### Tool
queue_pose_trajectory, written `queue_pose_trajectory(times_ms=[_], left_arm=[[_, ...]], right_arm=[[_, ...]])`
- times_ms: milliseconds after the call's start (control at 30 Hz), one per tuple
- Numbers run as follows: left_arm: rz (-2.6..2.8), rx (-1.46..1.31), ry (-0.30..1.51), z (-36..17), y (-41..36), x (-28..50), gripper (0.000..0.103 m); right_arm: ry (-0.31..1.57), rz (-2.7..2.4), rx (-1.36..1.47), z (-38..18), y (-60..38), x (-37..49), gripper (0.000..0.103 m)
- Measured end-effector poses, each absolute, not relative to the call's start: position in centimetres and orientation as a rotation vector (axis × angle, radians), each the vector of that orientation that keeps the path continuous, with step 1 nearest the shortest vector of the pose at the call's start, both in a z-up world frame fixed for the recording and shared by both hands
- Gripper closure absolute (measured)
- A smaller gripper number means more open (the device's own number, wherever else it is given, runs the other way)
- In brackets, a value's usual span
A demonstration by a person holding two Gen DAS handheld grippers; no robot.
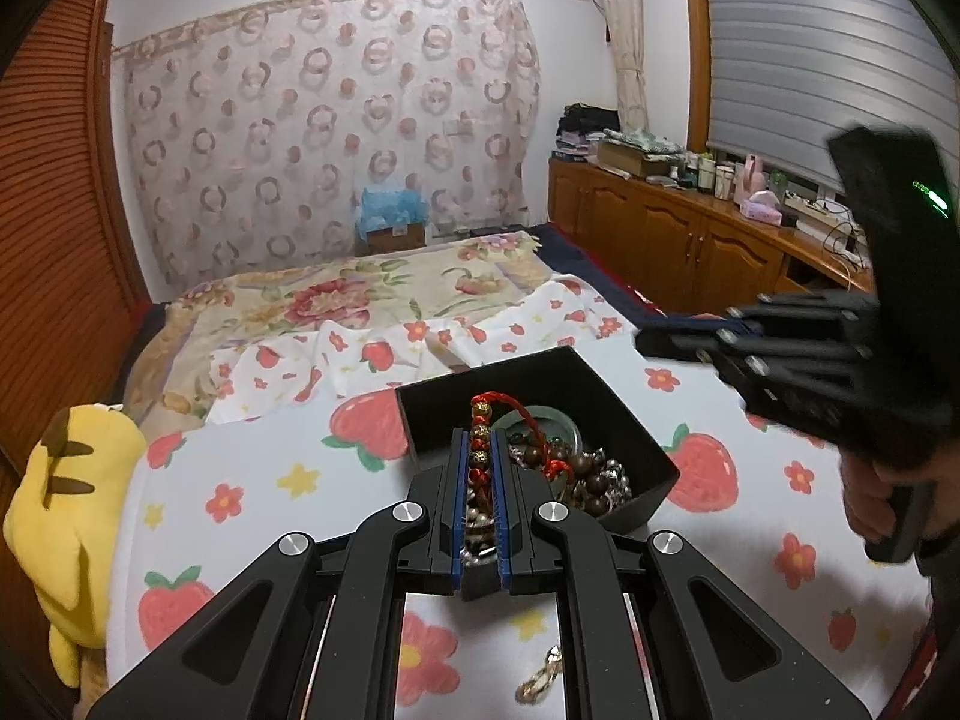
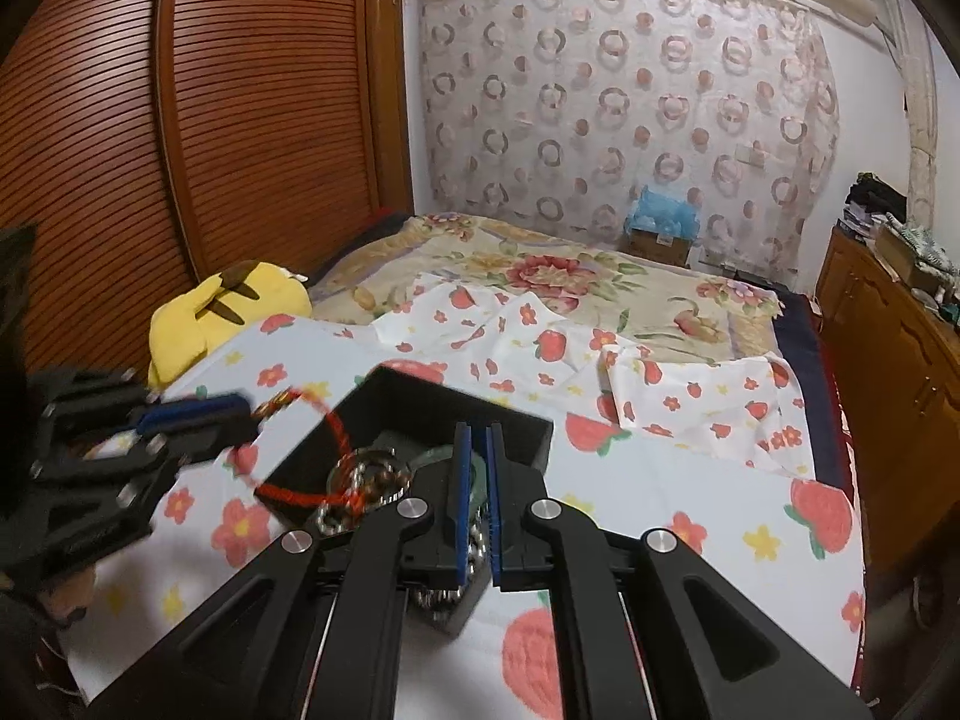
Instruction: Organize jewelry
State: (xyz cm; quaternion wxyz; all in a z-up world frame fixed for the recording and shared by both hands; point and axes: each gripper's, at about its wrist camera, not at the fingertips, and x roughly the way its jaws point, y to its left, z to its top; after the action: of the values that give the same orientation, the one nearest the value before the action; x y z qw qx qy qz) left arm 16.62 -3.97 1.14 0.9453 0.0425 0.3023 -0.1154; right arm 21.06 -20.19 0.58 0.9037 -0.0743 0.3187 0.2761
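Two close wrist views angled down, sharing black box [image 1: 543, 375] [image 2: 420, 414] and bed [image 1: 240, 498] [image 2: 690, 480].

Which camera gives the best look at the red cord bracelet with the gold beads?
The left wrist view: the red cord bracelet sits sharp and centered, its gold beads clamped between the left gripper pads above the black box. The right wrist view shows only a blurred red loop.

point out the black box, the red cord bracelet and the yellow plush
black box [image 1: 606, 387], left wrist view, inner right wall
red cord bracelet [image 1: 521, 405], left wrist view, red cord loop
yellow plush [image 2: 180, 324], right wrist view, yellow body
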Motion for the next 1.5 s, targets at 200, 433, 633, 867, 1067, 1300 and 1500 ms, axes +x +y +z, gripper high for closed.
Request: queue_pose_trajectory(times_ms=[200, 433, 633, 867, 1067, 1300, 1500], left_arm=[[-0.249, 0.104, 0.623, 0.7, -5.2, 17.6, 0.096], [-0.249, 0.111, 0.625, 0.4, -5.6, 17.7, 0.072], [-0.256, 0.108, 0.631, 0.2, -4.9, 16.7, 0.064], [-0.259, 0.111, 0.618, 0.3, -4.2, 15.5, 0.053], [-0.274, 0.105, 0.652, -0.8, -3.2, 13.1, 0.053], [-0.318, 0.117, 0.726, -3.7, -3.5, 10.7, 0.053], [-0.34, 0.136, 0.78, -5.6, -4.3, 10.6, 0.067]], right_arm=[[0.668, 0.585, -0.15, -0.6, -21.4, 19.2, 0.097], [0.678, 0.598, -0.134, -1.4, -21.9, 17.5, 0.097], [0.681, 0.621, -0.124, -2.0, -21.8, 16.0, 0.097], [0.693, 0.637, -0.133, -2.9, -21.2, 14.8, 0.097], [0.708, 0.646, -0.137, -3.4, -20.8, 14.1, 0.084], [0.726, 0.665, -0.16, -4.2, -19.7, 13.3, 0.075], [0.742, 0.672, -0.176, -4.7, -19.1, 13.2, 0.075]])
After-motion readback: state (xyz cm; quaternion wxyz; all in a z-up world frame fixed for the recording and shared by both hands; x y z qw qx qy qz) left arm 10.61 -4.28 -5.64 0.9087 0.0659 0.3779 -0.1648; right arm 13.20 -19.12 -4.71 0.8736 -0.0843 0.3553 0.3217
